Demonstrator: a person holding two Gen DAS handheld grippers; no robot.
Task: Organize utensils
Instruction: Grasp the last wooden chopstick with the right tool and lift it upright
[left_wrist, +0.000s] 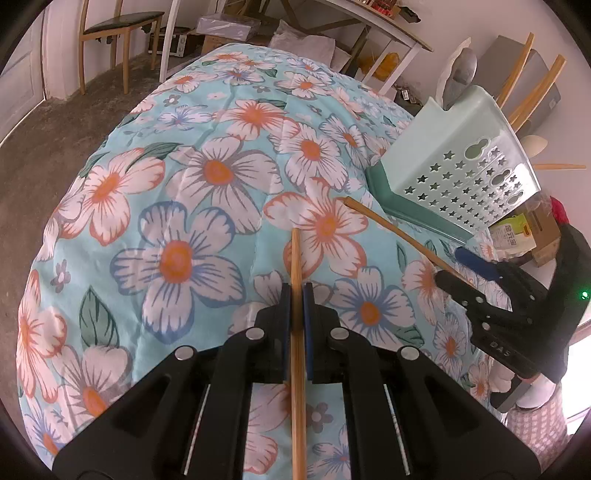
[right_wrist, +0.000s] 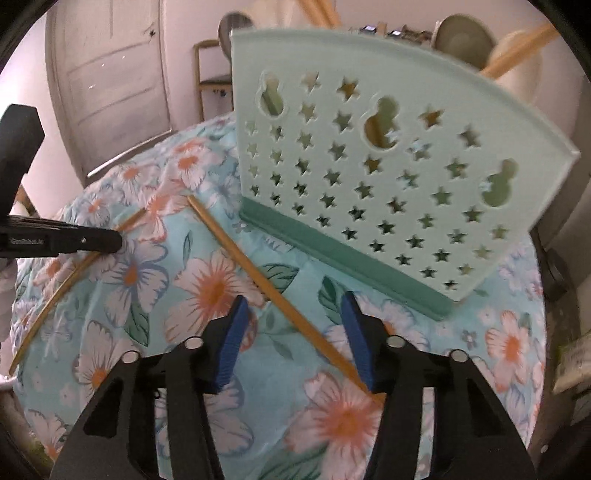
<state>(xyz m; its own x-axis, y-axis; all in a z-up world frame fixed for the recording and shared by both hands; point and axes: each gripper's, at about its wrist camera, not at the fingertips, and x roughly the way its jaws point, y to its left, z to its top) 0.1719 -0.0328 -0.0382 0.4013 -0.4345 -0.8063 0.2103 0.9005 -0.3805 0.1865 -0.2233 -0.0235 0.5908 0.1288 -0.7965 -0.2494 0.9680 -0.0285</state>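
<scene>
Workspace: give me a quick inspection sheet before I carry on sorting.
Surface: floral cloth, wrinkled.
Job's things: one chopstick clamped; second chopstick lying loose; mint holder holds spoons and chopsticks.
Clutter: nothing seen on the cloth.
Grippers: left hand-held gripper shut on a chopstick; right hand-held gripper open astride the loose one.
Cables: nothing seen.
Surroundings: chair, door, boxes.
</scene>
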